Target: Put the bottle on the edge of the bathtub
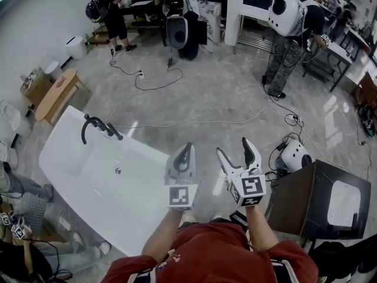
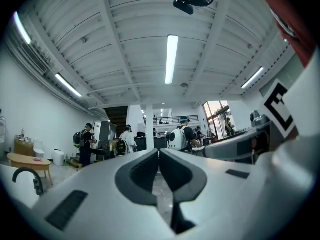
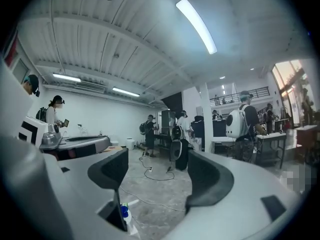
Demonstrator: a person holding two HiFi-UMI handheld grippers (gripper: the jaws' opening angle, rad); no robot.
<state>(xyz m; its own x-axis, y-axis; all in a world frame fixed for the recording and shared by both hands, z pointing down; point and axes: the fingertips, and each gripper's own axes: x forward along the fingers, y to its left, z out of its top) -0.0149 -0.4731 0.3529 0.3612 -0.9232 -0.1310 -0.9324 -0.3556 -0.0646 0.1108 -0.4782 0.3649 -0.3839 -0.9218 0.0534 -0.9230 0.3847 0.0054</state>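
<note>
Left gripper view shows the left gripper [image 2: 159,153] clenched shut on nothing. The right gripper [image 3: 157,155] gapes, released; a blue-capped bottle [image 3: 123,215] sits low by its left jaw. The bathtub [image 1: 132,214] lies left of both grippers.

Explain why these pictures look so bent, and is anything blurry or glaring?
Head view: a wide lens bows the white bathtub and darkens the top left corner. Left gripper view: a black ring frames the picture, the ceiling strip light glares, and the close left gripper looks soft. Right gripper view: the same ring, a blown-out light tube, and a washed-out window.
</note>
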